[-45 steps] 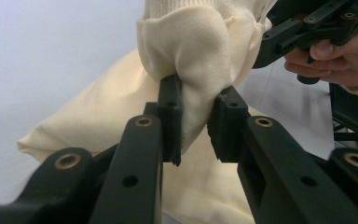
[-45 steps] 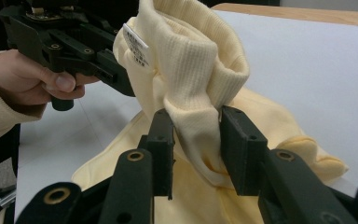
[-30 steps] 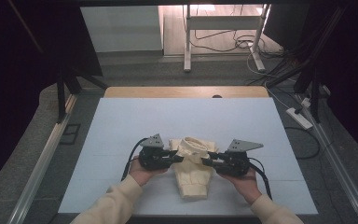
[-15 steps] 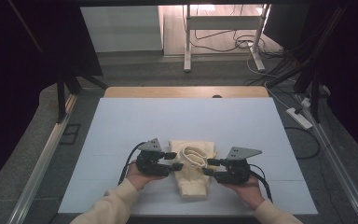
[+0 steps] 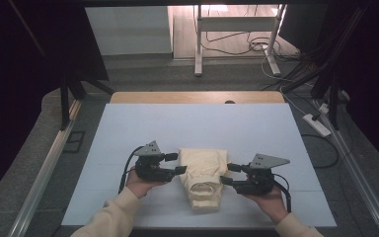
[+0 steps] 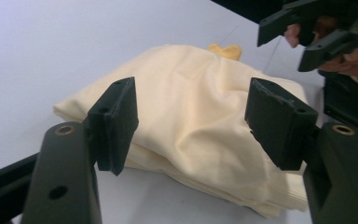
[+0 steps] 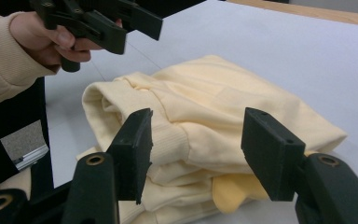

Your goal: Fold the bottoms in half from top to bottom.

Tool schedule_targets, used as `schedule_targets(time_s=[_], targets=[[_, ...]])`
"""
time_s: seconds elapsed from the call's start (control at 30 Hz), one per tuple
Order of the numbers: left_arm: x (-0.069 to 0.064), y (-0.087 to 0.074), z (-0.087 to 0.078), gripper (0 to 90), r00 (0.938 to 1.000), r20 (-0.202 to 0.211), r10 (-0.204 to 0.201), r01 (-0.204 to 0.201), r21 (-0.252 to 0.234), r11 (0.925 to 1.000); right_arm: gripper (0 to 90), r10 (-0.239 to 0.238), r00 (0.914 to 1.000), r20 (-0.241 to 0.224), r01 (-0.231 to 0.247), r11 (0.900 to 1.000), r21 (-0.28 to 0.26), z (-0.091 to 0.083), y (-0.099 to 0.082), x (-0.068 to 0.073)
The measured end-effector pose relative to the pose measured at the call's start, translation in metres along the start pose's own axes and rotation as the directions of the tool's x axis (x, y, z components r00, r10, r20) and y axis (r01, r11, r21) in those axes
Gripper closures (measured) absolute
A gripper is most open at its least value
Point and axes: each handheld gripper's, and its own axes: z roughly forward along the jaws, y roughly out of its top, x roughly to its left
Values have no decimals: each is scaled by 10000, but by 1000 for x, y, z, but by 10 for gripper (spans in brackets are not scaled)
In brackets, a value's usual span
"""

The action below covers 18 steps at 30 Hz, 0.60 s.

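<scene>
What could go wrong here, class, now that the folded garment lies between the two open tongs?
1. The left tongs and right tongs, whose jaws have just been opening, flank the folded cream garment; pulling back could snag it and undo the fold.
2. The rolled cuff sits loosely on top and might unroll.

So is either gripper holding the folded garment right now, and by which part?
Nothing is held. The left gripper and right gripper have just been opening; their jaws stand apart beside the folded cream garment, off the cloth.
</scene>
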Motion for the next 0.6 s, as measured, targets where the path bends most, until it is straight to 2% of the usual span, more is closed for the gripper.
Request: schedule_targets(time_s=[0.3, 0.43, 0.6], targets=[[8, 5, 8, 347, 9983, -534, -215, 229, 268, 9994, 424, -298, 9995, -74, 300, 9989, 374, 13, 6, 2], [9, 6, 11, 349, 9977, -655, -156, 179, 355, 9992, 423, -440, 9989, -128, 445, 9982, 413, 17, 11, 5], [9, 9, 15, 349, 9970, -774, -50, 88, 493, 9987, 414, -705, 9966, -437, 727, 9961, 505, 21, 19, 13]])
